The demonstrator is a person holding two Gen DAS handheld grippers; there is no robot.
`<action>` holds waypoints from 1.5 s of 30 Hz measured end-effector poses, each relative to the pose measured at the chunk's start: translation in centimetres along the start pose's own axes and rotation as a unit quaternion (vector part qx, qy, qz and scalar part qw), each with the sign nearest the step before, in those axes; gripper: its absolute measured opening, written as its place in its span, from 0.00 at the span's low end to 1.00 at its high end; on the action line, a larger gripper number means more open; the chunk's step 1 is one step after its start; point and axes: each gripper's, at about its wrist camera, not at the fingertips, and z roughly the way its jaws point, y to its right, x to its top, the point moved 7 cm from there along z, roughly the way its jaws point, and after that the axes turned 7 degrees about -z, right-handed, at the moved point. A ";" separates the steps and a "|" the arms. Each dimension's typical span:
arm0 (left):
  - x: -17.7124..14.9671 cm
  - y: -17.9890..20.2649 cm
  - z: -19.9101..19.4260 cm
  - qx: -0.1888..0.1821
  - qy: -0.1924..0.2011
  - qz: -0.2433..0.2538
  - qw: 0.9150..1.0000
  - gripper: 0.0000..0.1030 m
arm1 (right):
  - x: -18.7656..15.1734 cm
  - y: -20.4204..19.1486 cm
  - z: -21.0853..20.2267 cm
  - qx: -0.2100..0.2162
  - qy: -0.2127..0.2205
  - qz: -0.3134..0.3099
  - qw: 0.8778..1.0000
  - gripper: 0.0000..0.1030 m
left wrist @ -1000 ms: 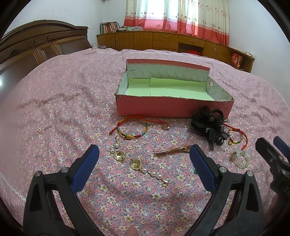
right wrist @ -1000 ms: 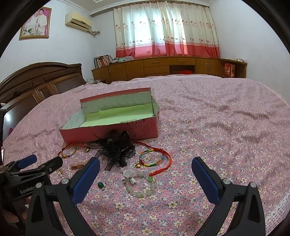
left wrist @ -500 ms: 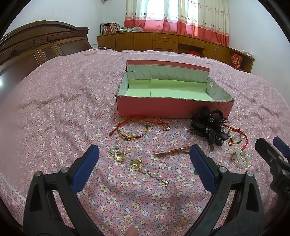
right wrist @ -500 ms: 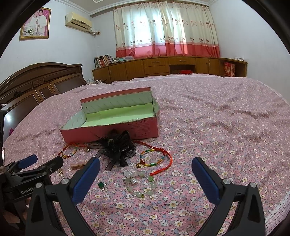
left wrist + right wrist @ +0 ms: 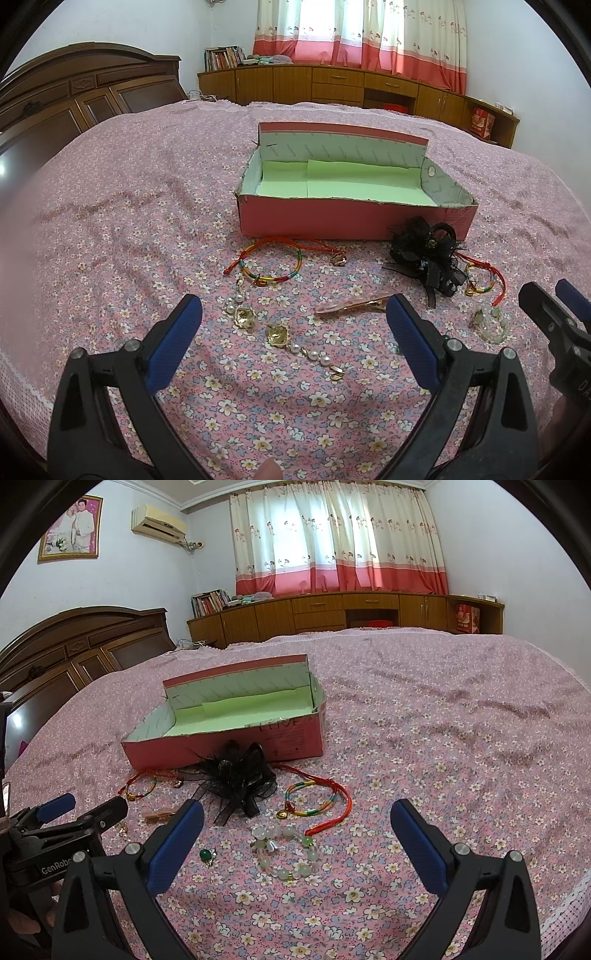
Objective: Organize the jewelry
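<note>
An open pink box (image 5: 354, 221) with a green lining sits on the floral bedspread; it also shows in the right wrist view (image 5: 288, 738). In front of it lie a rainbow cord bracelet (image 5: 271, 260), two gold pearl earrings (image 5: 245, 315), a pink hair clip (image 5: 351, 305), a black feather hair bow (image 5: 424, 258) (image 5: 236, 775), a second rainbow bracelet with red cord (image 5: 314, 801), a pale green bead bracelet (image 5: 286, 853) and a small green earring (image 5: 206, 856). My left gripper (image 5: 293, 325) is open and empty above the earrings. My right gripper (image 5: 297, 829) is open and empty above the bead bracelet.
A wooden headboard (image 5: 85, 92) stands at the left. Low wooden cabinets (image 5: 351, 613) run along the far wall under curtains. The bedspread's near edge with white trim (image 5: 569, 904) lies at the lower right.
Both grippers have drifted slightly; the scene sits almost the same. No jewelry has moved.
</note>
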 end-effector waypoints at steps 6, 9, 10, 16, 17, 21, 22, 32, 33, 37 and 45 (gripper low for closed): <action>0.0 -0.1 0.0 0.001 -0.001 0.000 1.000 0.91 | 0.0 0.0 0.0 0.000 0.000 0.000 1.000 1.00; 0.0 -0.1 0.0 0.000 0.000 0.000 1.000 0.91 | 0.0 0.0 0.0 0.000 -0.001 0.000 1.000 1.00; 0.0 -0.1 0.0 0.000 0.000 0.000 1.000 0.91 | 0.0 0.0 0.0 0.000 -0.001 0.000 1.000 1.00; 0.1 -0.2 0.0 0.000 0.000 -0.001 1.000 0.91 | 0.0 0.0 0.0 0.002 -0.002 0.001 1.000 1.00; 0.1 -0.3 0.0 0.000 0.000 -0.001 1.000 0.91 | -0.1 0.0 0.1 0.002 -0.003 0.001 1.000 1.00; 0.2 -0.2 0.0 0.000 -0.001 0.000 1.000 0.91 | -0.1 -0.1 0.1 0.001 -0.003 0.001 1.000 1.00; 0.3 -0.2 0.1 -0.001 -0.001 0.000 1.000 0.91 | -0.2 -0.1 0.2 0.002 -0.004 0.001 1.000 1.00; 0.4 0.1 0.2 -0.001 -0.004 0.000 1.000 0.91 | 0.3 -0.1 -0.1 0.002 0.000 0.003 1.000 1.00; 0.5 0.1 0.3 -0.002 -0.004 0.000 1.000 0.91 | 0.3 0.0 -0.1 -0.001 0.000 0.003 1.000 1.00; 0.6 0.5 0.4 -0.016 -0.011 0.009 1.000 0.91 | 1.1 0.7 -0.2 -0.018 0.003 -0.001 1.000 1.00; 2.0 -0.3 1.6 -0.030 -0.030 0.008 0.999 0.90 | 2.7 2.6 0.5 -0.014 -0.007 0.010 1.000 0.96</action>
